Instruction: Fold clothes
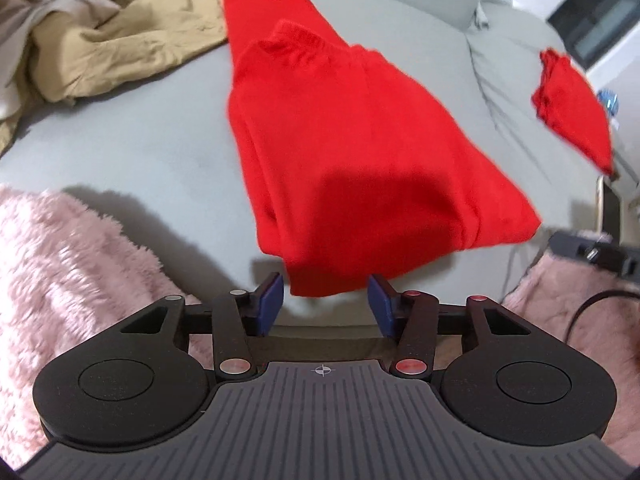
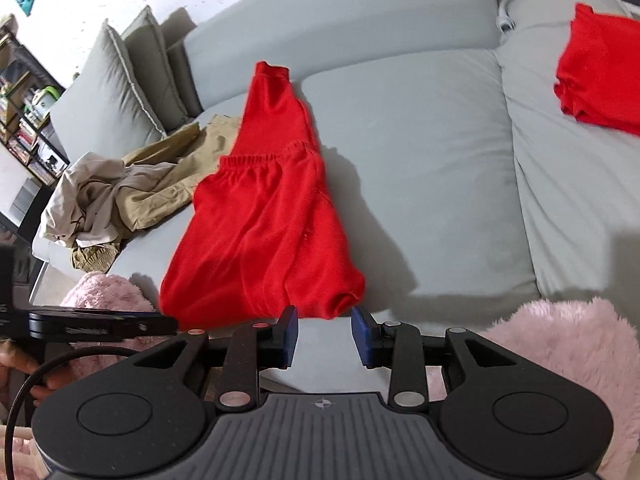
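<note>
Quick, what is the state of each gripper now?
Left gripper: open, holding nothing; red pants lie just ahead.
Right gripper: open, holding nothing.

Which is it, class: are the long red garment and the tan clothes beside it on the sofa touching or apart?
Touching. In the right wrist view the red garment lies over the edge of the tan clothes, with no grey sofa showing between them there.

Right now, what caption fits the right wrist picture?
Open right gripper at the near edge of red pants on a grey sofa.
</note>
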{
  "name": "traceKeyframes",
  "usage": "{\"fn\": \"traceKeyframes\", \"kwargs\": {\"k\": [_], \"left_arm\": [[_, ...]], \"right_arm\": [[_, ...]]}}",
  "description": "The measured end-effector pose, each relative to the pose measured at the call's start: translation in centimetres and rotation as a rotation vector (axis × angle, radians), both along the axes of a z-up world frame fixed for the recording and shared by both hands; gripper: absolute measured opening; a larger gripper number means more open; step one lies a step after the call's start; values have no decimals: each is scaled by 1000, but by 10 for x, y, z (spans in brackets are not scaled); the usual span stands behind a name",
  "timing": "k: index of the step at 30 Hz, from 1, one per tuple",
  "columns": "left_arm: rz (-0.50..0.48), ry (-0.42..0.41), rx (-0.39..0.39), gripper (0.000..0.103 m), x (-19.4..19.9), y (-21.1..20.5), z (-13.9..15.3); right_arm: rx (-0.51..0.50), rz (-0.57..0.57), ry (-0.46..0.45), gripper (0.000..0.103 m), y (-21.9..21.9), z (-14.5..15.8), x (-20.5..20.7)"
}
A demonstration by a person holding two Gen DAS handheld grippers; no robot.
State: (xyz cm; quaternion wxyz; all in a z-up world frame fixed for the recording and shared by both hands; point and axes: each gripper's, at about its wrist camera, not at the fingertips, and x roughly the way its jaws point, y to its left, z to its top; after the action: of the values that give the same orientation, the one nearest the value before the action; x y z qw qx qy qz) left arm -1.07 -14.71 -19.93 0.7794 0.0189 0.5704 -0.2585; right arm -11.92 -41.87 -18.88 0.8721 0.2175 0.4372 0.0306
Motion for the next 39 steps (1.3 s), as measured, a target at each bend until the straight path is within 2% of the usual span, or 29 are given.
{"fn": "traceKeyframes", "kwargs": {"k": [3,6,10,14,17,18,21,25,28,30,32,33,35,36,37,39], "left_arm": [[-6,10,38,52,4,-6,-8],[0,17,42,52,8,-8,-13],[-46,26,49,46,8,-15,-18],[-86,25,64,42,7,-22,-21],[-98,24,63,34,8,-25,-22],[-102,22,60,29,8,-26,-22],[-109,19,38,16,8,-25,-21],[-114,-8,14,9,5,-23,-10],[-152,-52,29,8,0,-19,8],[-171,-46,24,8,1,-16,12],[-180,-8,11,9,4,-16,9],[-184,-3,26,10,4,-18,5],[-197,53,104,15,4,-24,-10],[-194,78,145,22,3,-23,-14],[-189,107,188,27,1,-20,-18],[-181,127,190,34,-3,-12,-15]], "right_arm": [[-19,7,-3,33,2,1,0],[-23,5,25,33,1,-2,2],[-45,40,49,33,4,-5,9],[-138,134,74,33,18,-10,20],[-233,210,78,32,32,-11,27],[-265,235,79,30,37,-12,30],[-372,309,83,4,51,-14,36],[-511,339,65,1,65,-11,36],[-599,282,47,1,54,3,34],[-540,215,90,0,29,5,39],[-485,198,137,0,17,-1,43],[-476,215,164,1,19,-6,44],[-480,219,190,2,23,-12,44],[-486,216,199,7,24,-14,44],[-494,206,219,19,22,-16,42],[-493,175,233,29,15,-12,35]]}}
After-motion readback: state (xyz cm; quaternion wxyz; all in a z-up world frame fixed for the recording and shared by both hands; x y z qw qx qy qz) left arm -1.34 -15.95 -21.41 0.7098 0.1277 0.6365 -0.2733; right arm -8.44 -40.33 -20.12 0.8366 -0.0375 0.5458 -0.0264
